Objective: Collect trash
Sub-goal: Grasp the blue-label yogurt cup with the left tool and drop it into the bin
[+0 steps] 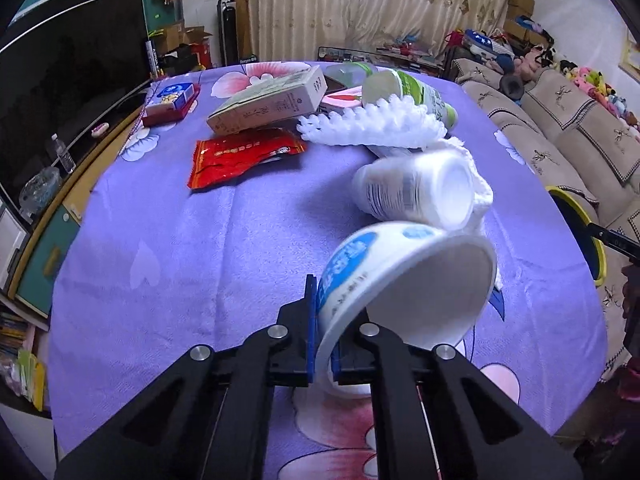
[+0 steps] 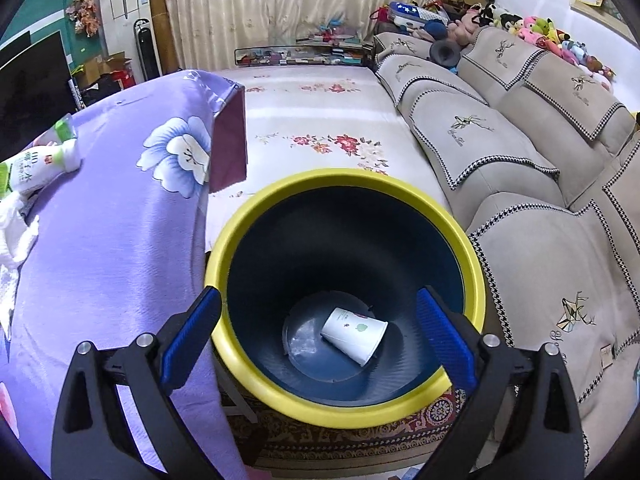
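My left gripper [image 1: 324,340] is shut on the rim of a white paper bowl with blue print [image 1: 400,280], held tilted just above the purple tablecloth [image 1: 180,240]. Beyond it lie a white cup on its side [image 1: 416,192], white foam netting [image 1: 372,128], a red snack wrapper [image 1: 244,156], a beige carton [image 1: 272,100] and a green-labelled bottle [image 1: 416,92]. My right gripper [image 2: 316,344] is open above the yellow-rimmed dark blue bin [image 2: 344,184], which holds a white paper cup [image 2: 356,332]. The bin's rim also shows in the left wrist view [image 1: 584,236].
A blue and red box [image 1: 172,100] sits at the table's far left. A beige sofa [image 2: 540,160] stands right of the bin, with a floral mat [image 2: 320,120] behind. A TV cabinet [image 1: 60,200] runs along the table's left. White tissue [image 2: 16,232] lies on the cloth.
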### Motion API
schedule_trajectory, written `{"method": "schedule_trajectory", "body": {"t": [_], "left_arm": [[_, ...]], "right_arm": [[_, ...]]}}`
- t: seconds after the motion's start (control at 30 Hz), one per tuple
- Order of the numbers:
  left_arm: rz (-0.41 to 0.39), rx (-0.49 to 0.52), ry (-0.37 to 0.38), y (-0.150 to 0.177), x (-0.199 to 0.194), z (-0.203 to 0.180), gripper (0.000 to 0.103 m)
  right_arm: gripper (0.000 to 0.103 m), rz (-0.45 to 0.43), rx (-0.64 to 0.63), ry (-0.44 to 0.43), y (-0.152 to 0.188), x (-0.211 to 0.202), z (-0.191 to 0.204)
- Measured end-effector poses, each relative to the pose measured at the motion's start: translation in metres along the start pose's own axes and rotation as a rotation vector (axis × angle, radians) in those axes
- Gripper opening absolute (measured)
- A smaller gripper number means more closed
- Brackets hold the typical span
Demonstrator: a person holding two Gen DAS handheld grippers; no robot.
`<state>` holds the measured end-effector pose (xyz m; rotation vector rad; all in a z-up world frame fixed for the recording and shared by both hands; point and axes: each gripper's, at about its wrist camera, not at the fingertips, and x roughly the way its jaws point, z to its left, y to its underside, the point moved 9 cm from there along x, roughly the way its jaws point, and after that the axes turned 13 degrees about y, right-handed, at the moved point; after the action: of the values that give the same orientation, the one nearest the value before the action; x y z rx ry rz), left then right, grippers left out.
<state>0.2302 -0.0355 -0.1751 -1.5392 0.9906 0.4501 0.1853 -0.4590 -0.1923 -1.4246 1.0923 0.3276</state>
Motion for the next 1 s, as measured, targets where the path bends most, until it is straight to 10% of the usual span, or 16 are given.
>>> {"method": "schedule_trajectory", "body": {"t": [0.47, 1.0], "left_arm": [[-0.062, 0.161, 0.098, -0.028, -0.051, -0.075, 0.005], [0.107, 0.446, 0.422, -0.071, 0.085, -0.339, 0.005]], "right_arm": [[0.093, -0.054, 0.042, 0.005, 0.006, -0.031, -0.029], [0.093, -0.063, 0.168, 0.112, 0.032, -0.040, -0.122]]}}
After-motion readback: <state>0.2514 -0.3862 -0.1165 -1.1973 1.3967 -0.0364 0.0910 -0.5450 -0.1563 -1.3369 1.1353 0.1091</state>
